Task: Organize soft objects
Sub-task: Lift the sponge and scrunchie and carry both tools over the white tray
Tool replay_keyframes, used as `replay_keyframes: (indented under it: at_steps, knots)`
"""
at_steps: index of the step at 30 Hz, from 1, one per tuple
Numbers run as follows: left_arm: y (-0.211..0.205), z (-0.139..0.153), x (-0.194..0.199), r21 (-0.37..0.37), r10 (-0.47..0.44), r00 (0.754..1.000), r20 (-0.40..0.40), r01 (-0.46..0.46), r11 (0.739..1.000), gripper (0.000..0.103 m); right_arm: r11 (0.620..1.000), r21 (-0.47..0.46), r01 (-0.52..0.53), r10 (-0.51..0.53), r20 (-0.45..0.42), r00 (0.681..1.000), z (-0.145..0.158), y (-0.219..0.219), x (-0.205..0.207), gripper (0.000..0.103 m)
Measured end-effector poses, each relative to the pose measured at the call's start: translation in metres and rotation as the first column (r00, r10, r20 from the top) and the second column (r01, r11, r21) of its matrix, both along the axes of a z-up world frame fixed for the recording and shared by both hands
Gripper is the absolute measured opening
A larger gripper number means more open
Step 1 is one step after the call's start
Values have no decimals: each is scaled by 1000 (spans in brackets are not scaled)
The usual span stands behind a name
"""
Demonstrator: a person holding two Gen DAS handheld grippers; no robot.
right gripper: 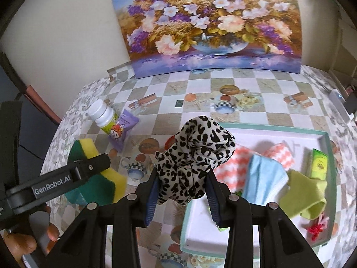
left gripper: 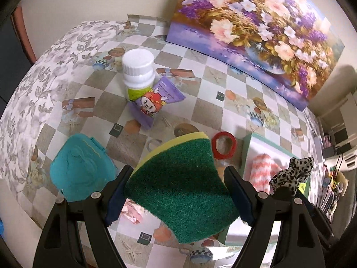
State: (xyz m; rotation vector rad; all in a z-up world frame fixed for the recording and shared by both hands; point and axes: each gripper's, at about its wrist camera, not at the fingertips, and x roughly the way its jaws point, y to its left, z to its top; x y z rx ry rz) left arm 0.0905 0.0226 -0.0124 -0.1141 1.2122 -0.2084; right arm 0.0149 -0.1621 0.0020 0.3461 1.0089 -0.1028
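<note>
The left gripper (left gripper: 178, 192) has its fingers (left gripper: 116, 198) spread wide and clamped on a sponge (left gripper: 178, 187), green scouring side up with a yellow layer along the far edge; both pads press its sides, and it is lifted clear of the checked tabletop (left gripper: 200, 102). From the right wrist view the same sponge (right gripper: 98, 178) hangs at the left, with part of a hand (right gripper: 22, 241) at the near left corner.

The right gripper (right gripper: 181, 192) has its fingers (right gripper: 154, 192) about half closed, gripping a bunched black-and-white spotted cloth (right gripper: 196, 154), which bulges out beyond the tips above the near left corner of a tray (right gripper: 267, 126).

The tray sits at the right and holds a coral-and-white striped cloth (right gripper: 232, 167), a light blue cloth (right gripper: 261, 178), a lime green cloth (right gripper: 303, 192) and a green box (right gripper: 319, 163); a small red thing near its near right corner is too blurred to name.

On the tabletop to the far left stand a white-capped bottle (left gripper: 138, 71) and, just beside it, a purple packet (left gripper: 156, 100). A teal cloth (left gripper: 80, 167) lies at the near left, and a red ring (left gripper: 223, 145) just left of the tray. A flower painting (right gripper: 212, 26) leans against the far wall.
</note>
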Motion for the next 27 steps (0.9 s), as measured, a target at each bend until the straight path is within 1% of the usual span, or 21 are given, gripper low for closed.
replay_keyframes:
  at_steps: [5, 10, 14, 19, 22, 24, 27]
  knots:
    - [-14, 7, -11, 16, -41, 999, 31, 41, 999, 83, 1000, -6, 26, -26, 5, 1000, 3, -11, -11, 42]
    - [-32, 6, -19, 29, -87, 996, 27, 86, 996, 83, 998, -16, 53, -53, 4, 999, 6, -25, -18, 42]
    - [-45, 7, -24, 37, -113, 993, 37, 111, 993, 83, 997, -4, 80, -80, 31, 996, 13, -40, -25, 42]
    - [-69, 4, -34, 61, -177, 984, 32, 174, 983, 83, 988, -13, 153, -152, 48, 987, 22, -67, -39, 42]
    - [-89, 2, -43, 73, -228, 973, 26, 226, 971, 83, 982, -20, 189, -188, 20, 982, 17, -84, -44, 42]
    - [-104, -2, -49, 84, -270, 963, 19, 268, 960, 83, 979, -21, 203, -203, -15, 979, 9, -94, -46, 42]
    - [-126, -13, -58, 95, -331, 944, -12, 331, 939, 83, 976, -33, 213, -215, -63, 975, -3, -103, -48, 42]
